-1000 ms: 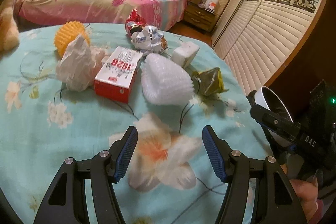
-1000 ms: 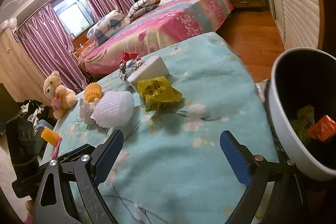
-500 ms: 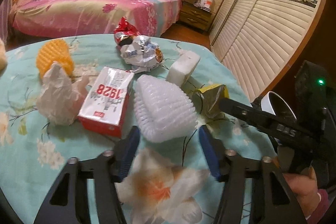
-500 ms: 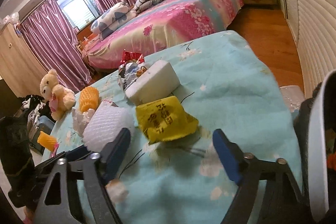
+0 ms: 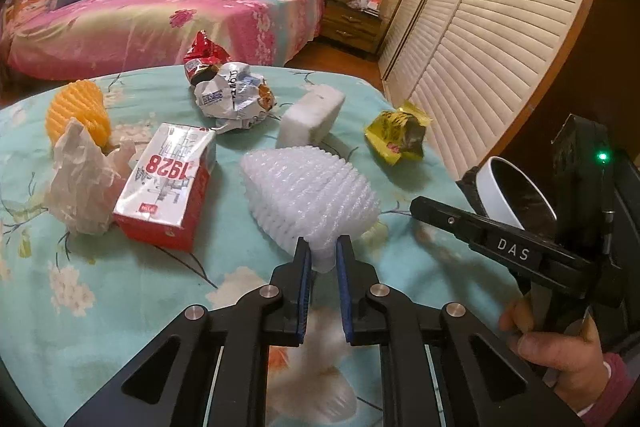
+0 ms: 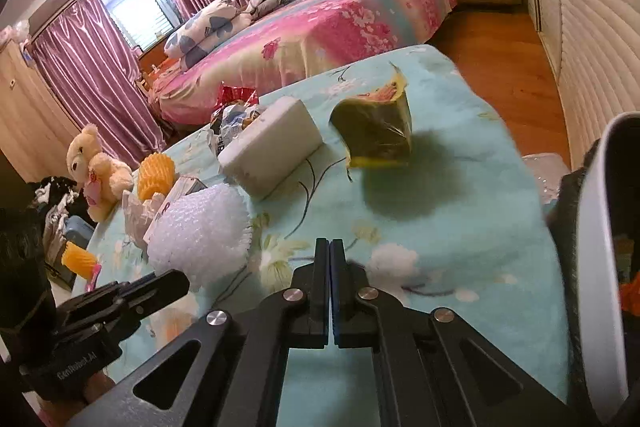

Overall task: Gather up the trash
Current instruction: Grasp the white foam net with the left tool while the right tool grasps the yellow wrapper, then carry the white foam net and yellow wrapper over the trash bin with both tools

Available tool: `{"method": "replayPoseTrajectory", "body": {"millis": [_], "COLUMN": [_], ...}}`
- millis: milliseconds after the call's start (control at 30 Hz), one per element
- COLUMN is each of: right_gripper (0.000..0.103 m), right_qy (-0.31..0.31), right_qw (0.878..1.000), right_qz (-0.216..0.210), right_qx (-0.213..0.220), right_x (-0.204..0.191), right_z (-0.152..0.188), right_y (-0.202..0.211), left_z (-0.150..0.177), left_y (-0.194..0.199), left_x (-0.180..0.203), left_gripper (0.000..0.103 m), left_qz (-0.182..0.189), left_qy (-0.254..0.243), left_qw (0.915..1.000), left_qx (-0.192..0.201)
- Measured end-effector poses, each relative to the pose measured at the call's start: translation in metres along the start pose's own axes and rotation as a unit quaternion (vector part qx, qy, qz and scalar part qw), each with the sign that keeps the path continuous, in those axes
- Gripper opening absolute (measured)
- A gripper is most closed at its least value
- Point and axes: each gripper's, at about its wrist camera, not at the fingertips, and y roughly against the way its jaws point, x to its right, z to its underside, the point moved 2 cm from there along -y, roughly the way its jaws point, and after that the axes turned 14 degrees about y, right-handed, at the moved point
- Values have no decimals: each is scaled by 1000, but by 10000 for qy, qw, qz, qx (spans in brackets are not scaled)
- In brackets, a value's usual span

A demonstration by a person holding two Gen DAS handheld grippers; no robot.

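On the teal flowered tablecloth (image 5: 100, 291) lies scattered trash. My left gripper (image 5: 322, 251) is shut on the near tip of a white foam fruit net (image 5: 312, 195), which rests on the cloth; the net also shows in the right wrist view (image 6: 200, 231). My right gripper (image 6: 330, 247) is shut with nothing visible between its jaws, low over the cloth. The yellow-green wrapper (image 6: 376, 127) lies beyond it, apart from the fingers; it also shows in the left wrist view (image 5: 396, 135). A white trash bin (image 6: 600, 267) stands at the table's right edge, also seen in the left wrist view (image 5: 512, 195).
A red and white 1928 carton (image 5: 168, 183), crumpled tissue (image 5: 80, 179), an orange foam net (image 5: 78, 111), a white foam block (image 5: 312, 115), a crumpled silver wrapper (image 5: 236, 95) and a red wrapper (image 5: 204, 55) lie further back. A bed (image 5: 140, 15) stands beyond the table.
My left gripper moved forward and closed on the white foam net's tip. My right gripper closed from wide open. The yellow-green wrapper now lies tilted differently and farther ahead.
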Motion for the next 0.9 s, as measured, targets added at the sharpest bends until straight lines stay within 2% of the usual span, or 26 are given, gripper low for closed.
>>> {"method": "replayPoseTrajectory", "body": {"millis": [100,133,200,267,300,333,367,700,767,800,833,900], "right_gripper": [0,6,11,32,53,67,69,70,63,45,36,35], "right_qy": [-16,-21,-83,-131,-119,-108,-100,0,7,7,15,38], "right_qw": [10000,9999,9998,9996,9996,9994,9992,9982,9980,9982,9981,9980], "right_qz": [-12,0,23,46,101,155,204,599,639,604,611,628], "right_qx": [77,122,198,229,251,284,318,56,15,-45,-81,-14], "right_x": [0,1,4,7,8,8,8,21,24,25,26,26], "right_z": [0,0,-3,-6,-9,-11,-15,-47,-49,-48,-47,-44], "right_y": [9,12,16,17,17,16,13,-36,-39,-41,-41,-33], "left_z": [4,4,5,9,10,11,11,15,15,16,17,17], "left_y": [4,5,6,6,6,7,7,10,11,11,12,12], "left_x": [-1,-2,-4,-4,-4,-4,-4,-3,-2,-1,-2,0], "left_gripper": [11,11,11,11,11,11,11,11,10,10,10,10], "left_qz": [18,26,47,44,46,46,50,124,139,152,153,169], "left_qy": [10,23,60,85,91,92,92,144,152,152,150,142], "left_qw": [10000,10000,10000,9999,9999,9999,9999,9998,9997,9997,9997,9997], "left_qx": [2,0,-15,-32,-39,-46,-60,-100,-93,-92,-89,-92]}}
